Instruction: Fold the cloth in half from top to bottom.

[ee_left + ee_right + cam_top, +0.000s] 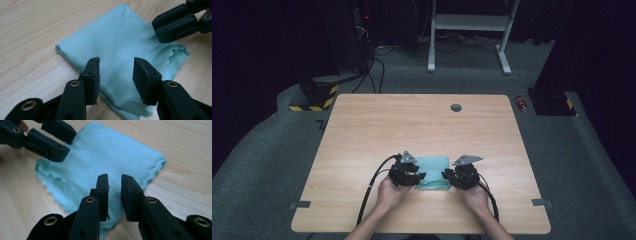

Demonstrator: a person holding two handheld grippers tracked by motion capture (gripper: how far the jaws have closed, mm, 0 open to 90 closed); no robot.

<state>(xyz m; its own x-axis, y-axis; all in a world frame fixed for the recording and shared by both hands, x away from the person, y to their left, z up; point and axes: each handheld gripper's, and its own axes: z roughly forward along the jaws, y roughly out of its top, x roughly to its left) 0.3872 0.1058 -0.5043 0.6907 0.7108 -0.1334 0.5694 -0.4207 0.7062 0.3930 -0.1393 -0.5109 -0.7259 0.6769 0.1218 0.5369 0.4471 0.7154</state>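
A folded teal cloth (432, 170) lies flat on the wooden table (412, 125), near the front edge. My left gripper (418, 177) sits at its left side and my right gripper (446, 174) at its right side, each held in a hand. In the left gripper view the left gripper (116, 61) stands open just above the cloth (112, 42), pinching nothing, and the right gripper (172, 26) is at the far edge. In the right gripper view the right gripper (115, 178) has a narrow gap between its jaws over the cloth (100, 157), with no fabric held.
A round grommet hole (456, 107) is at the table's far middle. Grey tape pieces (301, 204) mark the front corners. On the floor beyond stand a white desk frame (469, 22), a yellow-black striped base (314, 99) and a red can (522, 103).
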